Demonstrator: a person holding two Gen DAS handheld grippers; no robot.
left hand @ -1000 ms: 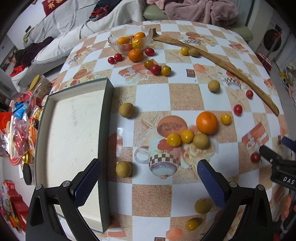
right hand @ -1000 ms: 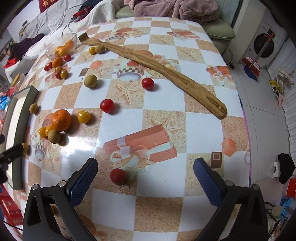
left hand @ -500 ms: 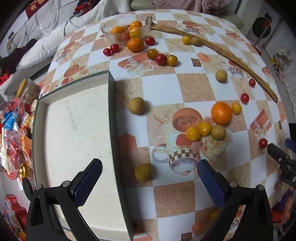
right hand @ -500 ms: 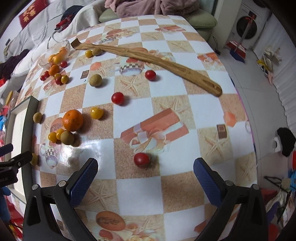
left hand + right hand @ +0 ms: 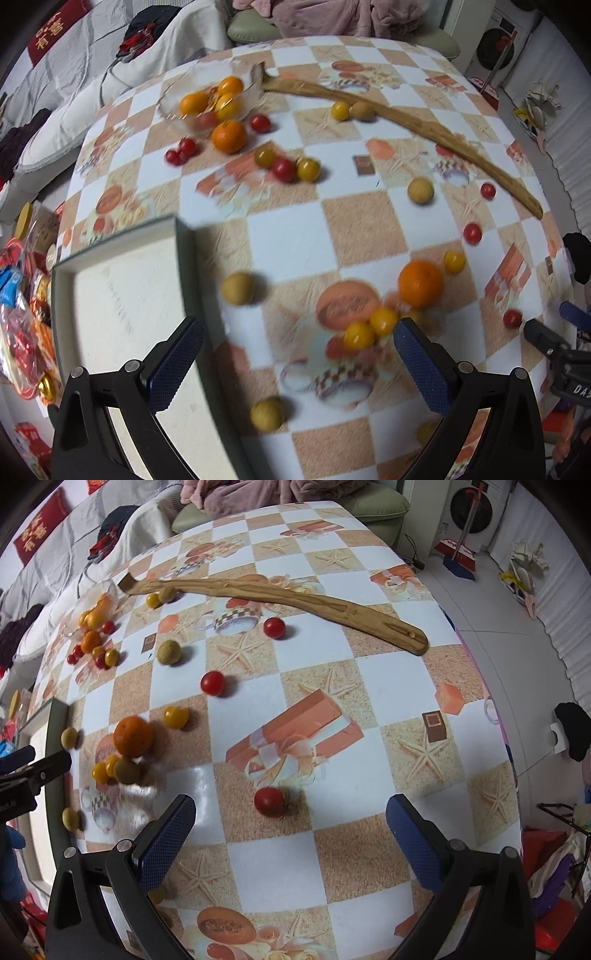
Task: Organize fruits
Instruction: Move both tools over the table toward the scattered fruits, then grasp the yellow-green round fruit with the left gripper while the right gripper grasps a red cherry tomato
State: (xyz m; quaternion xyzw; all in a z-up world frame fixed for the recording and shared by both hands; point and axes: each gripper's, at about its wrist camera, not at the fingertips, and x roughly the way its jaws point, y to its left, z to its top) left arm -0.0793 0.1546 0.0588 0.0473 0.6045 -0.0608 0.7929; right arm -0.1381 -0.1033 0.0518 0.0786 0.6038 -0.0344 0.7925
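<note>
Fruits lie scattered on a checkered tablecloth. A glass bowl (image 5: 207, 103) with several oranges stands at the far side. An orange (image 5: 420, 283) sits by two yellow tomatoes (image 5: 369, 328). Tan round fruits (image 5: 238, 288) (image 5: 266, 414) lie beside an open tray (image 5: 110, 295). My left gripper (image 5: 291, 365) is open and empty above the table near the tray. My right gripper (image 5: 288, 843) is open and empty, with a red tomato (image 5: 270, 802) just ahead between its fingers. The same orange (image 5: 133, 736) shows to its left.
A long curved wooden stick (image 5: 280, 594) lies across the far table. Snack packets (image 5: 18, 314) are piled left of the tray. The table edge (image 5: 495, 716) drops off to the right, with the floor and a sofa (image 5: 332, 26) beyond.
The left gripper has moved forward and right over the table, so the tray has slid left in its view. The right gripper has drawn back and turned, and the red tomato stays between its fingers.
</note>
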